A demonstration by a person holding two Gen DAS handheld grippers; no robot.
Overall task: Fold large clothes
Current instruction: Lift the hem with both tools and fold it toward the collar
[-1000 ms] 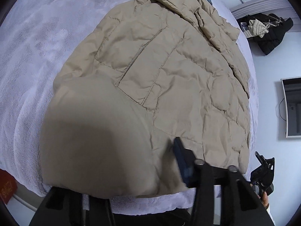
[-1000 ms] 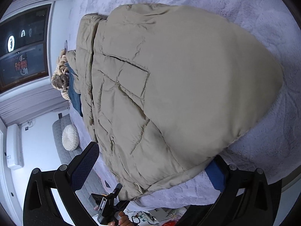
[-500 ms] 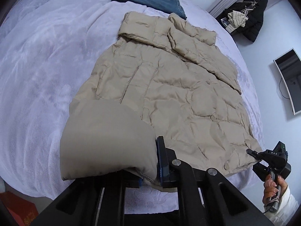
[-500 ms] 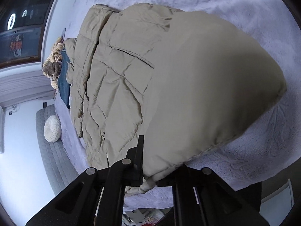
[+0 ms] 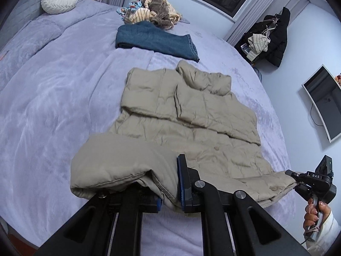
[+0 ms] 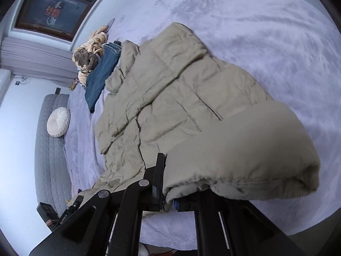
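Both grippers are clamping the beige puffer jacket's hem corners: the left gripper at lower centre, the right gripper likewise. Jacket is lying mid-frame on the lavender bed; carrying both corners level toward the collar should be keeping the fold square.

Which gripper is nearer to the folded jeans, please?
Neither clearly. The left gripper and right gripper each clamp a corner of the jacket's hem, with the jeans past its far collar end.

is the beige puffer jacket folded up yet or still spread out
Mostly spread: the jacket lies flat on the bed, only its hem corners lifted.
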